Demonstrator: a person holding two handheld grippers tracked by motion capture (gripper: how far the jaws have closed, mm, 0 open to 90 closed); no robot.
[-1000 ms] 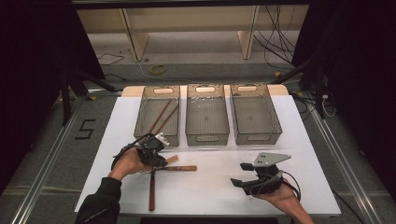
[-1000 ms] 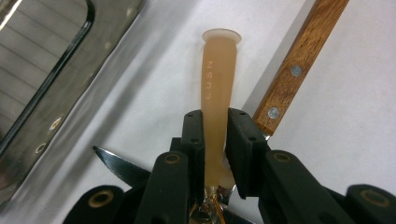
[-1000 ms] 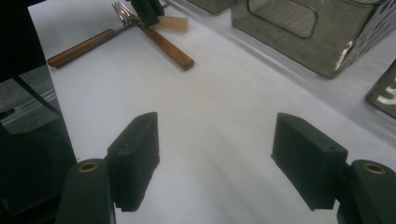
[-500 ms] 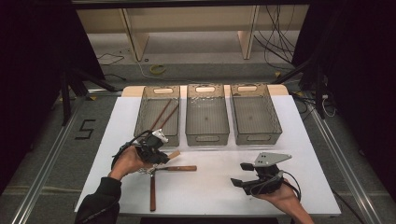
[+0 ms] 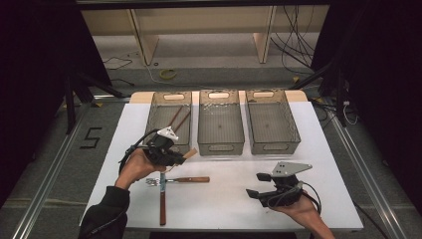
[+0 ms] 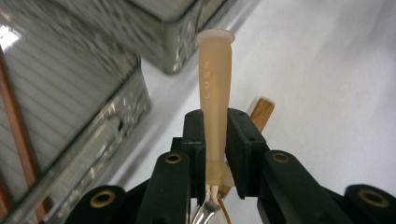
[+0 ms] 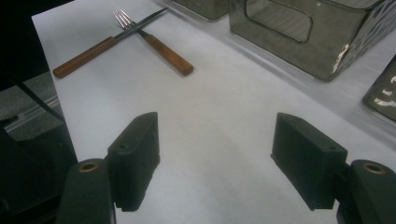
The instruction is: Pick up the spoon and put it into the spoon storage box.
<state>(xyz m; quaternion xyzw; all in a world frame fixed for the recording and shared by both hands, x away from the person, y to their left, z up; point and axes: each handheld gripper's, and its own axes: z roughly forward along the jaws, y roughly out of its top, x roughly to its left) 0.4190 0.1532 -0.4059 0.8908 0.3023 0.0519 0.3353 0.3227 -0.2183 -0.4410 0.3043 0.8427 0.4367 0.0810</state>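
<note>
Cream-handled utensil (image 6: 215, 93) pinched upright between my left gripper's (image 6: 215, 140) jaws, clear of the table (image 5: 234, 199).
Its pale handle rises beyond my left fingertips, its metal neck hangs below them, and a wooden-handled piece (image 6: 260, 113) lies just behind. The left bin (image 5: 169, 119) stands to that gripper's left. My right gripper (image 7: 217, 158) holds nothing, jaws spread wide over bare white surface; well ahead of them a fork (image 7: 154, 44) and a knife (image 7: 100, 46) lie crossed.

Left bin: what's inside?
Two brown-handled utensils lean diagonally inside the left bin. Their lower ends are hidden behind the left hand-held gripper, so type is unclear.
</note>
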